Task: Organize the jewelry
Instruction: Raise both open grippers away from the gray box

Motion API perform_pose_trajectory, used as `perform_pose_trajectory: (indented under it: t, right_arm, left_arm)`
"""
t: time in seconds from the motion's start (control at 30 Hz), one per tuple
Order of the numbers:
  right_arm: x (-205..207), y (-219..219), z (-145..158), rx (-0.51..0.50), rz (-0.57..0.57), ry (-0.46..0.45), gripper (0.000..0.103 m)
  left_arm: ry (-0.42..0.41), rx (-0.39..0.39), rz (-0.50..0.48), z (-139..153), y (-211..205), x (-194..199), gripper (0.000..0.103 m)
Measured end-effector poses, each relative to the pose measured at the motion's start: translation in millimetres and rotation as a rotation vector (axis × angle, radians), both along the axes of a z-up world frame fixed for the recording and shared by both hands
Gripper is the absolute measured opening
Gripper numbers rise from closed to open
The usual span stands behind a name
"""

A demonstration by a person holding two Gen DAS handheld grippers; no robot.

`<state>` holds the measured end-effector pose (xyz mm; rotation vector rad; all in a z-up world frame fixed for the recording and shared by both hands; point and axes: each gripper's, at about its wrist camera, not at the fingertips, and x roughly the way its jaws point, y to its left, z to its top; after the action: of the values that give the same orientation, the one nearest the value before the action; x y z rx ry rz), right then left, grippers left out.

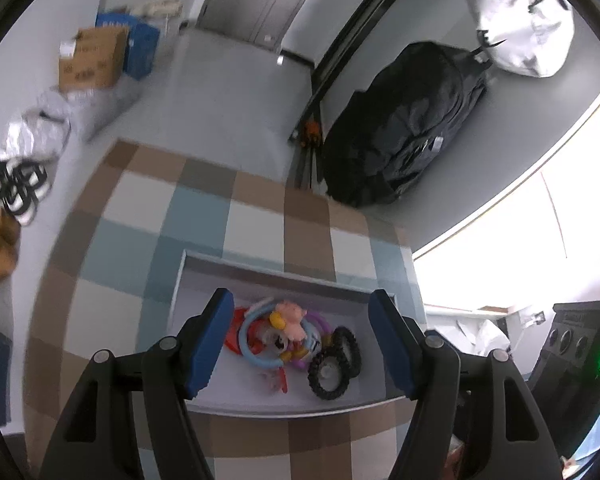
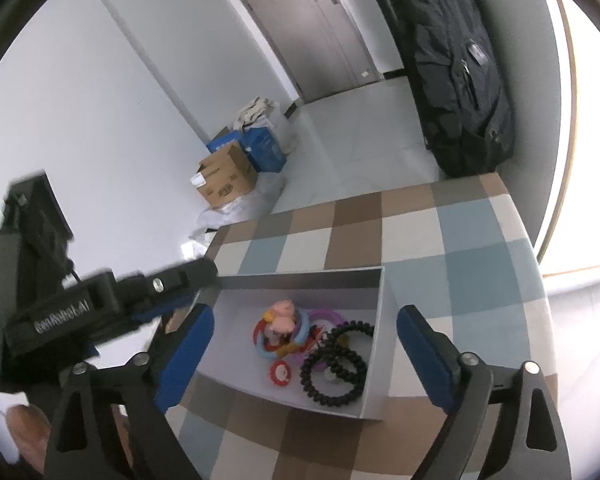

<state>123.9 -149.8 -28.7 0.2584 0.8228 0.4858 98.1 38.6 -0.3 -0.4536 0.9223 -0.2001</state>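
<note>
White lettering reading "GenRobot.AI" runs along the black body of the left gripper, at the left edge of the right wrist view. Printing on the cardboard box at upper centre is too blurred to read.

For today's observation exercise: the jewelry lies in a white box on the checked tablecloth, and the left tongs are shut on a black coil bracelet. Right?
Not quite. The left tongs are open and hold nothing, as the left wrist view shows. The black coil bracelet lies in the white box on the checked tablecloth.

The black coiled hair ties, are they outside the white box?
No, the black coiled hair ties lie inside the white box, beside the colourful rings.
</note>
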Motion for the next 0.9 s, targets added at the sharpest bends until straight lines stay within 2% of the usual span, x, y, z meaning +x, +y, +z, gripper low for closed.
perform_pose_trajectory:
  t: [0.1, 0.23, 0.53, 0.6, 0.67, 0.9]
  right_arm:
    - [-5.9, 1.7, 6.3, -0.024, 0.007, -0.041, 0.098]
    - [-13.3, 1.3, 11.4, -0.051, 0.004, -0.082, 0.103]
    - [-29.3, -4.4, 20.7, -0.053, 0.011, -0.137, 0.103]
    - [-36.1, -5.1, 25.2, -0.058, 0.014, -0.169, 0.103]
    - [-41.3, -5.4, 27.3, -0.062, 0.012, -0.186, 0.103]
    - [-68.0, -8.8, 33.1, -0.058, 0.012, -0.252, 0.103]
  left_arm:
    - [-0.034, 0.038, 0.019, 7.2, 0.1, -2.3, 0.066]
    - [-0.038, 0.057, 0.03, 7.2, 2.6, -5.1, 0.071]
    - [-0.112, 0.14, 0.05, 19.9, 0.4, -22.8, 0.072]
    - [-0.135, 0.159, 0.054, 23.0, -2.0, -28.3, 0.074]
    - [-0.152, 0.174, 0.056, 24.2, -4.3, -33.4, 0.082]
    - [-0.202, 0.25, 0.057, 23.9, -11.6, -61.2, 0.082]
